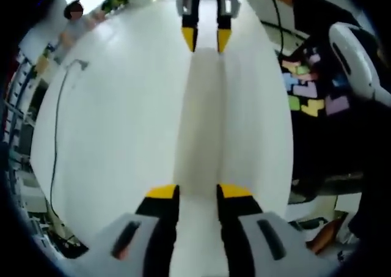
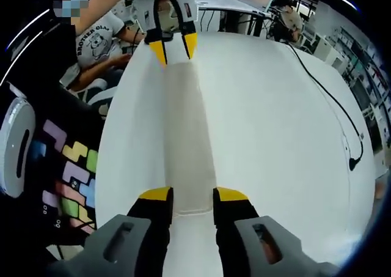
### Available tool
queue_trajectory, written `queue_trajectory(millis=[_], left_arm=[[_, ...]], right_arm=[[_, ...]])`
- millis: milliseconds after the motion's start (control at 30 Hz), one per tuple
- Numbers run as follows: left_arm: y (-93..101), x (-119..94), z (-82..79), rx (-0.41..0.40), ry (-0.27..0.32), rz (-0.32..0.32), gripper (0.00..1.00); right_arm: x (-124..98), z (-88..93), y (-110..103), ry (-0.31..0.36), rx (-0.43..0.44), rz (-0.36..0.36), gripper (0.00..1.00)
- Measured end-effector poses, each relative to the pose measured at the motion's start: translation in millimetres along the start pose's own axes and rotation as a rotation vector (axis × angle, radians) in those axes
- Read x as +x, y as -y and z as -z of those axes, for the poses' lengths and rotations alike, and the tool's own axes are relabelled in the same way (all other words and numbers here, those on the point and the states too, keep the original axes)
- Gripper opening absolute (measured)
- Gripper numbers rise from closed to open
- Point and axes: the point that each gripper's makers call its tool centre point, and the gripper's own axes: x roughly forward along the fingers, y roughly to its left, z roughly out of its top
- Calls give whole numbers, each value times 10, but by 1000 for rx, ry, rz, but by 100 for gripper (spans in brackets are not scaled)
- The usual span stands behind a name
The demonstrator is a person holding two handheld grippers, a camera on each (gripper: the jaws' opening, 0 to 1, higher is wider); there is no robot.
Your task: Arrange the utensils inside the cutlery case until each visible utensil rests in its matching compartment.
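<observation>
Left gripper view: we see our left gripper (image 1: 198,192), fingers apart, gripping nothing, over the white table (image 1: 116,124); the right gripper (image 1: 206,38) faces it, fingers apart.
Right gripper view: same table, black cable (image 2: 333,103) at right.
Cutlery case, utensils: we cannot locate them.

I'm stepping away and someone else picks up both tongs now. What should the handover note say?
Left tongs: open, nothing between the jaws, held over the white table, facing the right tongs.
Right tongs: open, empty as well, opposite the left tongs.
A long white object lies on the table between the two, running from one pair to the other; I cannot tell whether it is the cutlery case.
A black cable crosses the table.
Done: nothing I can confirm.
Left: locate utensils and compartments, then sort each piece.
</observation>
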Motion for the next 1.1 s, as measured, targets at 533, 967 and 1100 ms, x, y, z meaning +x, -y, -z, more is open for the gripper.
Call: queue_trajectory(millis=[533,967,1100], left_arm=[[-49,110,-5,-30,-93,23,24],[-42,133,16,-37,-196,42,25],[-32,129,34,-29,-215,45,25]], right_arm=[[1,59,86,-98,-19,15,25],[8,48,81,-99,-30,13,25],[13,39,78,-88,-22,13,25]])
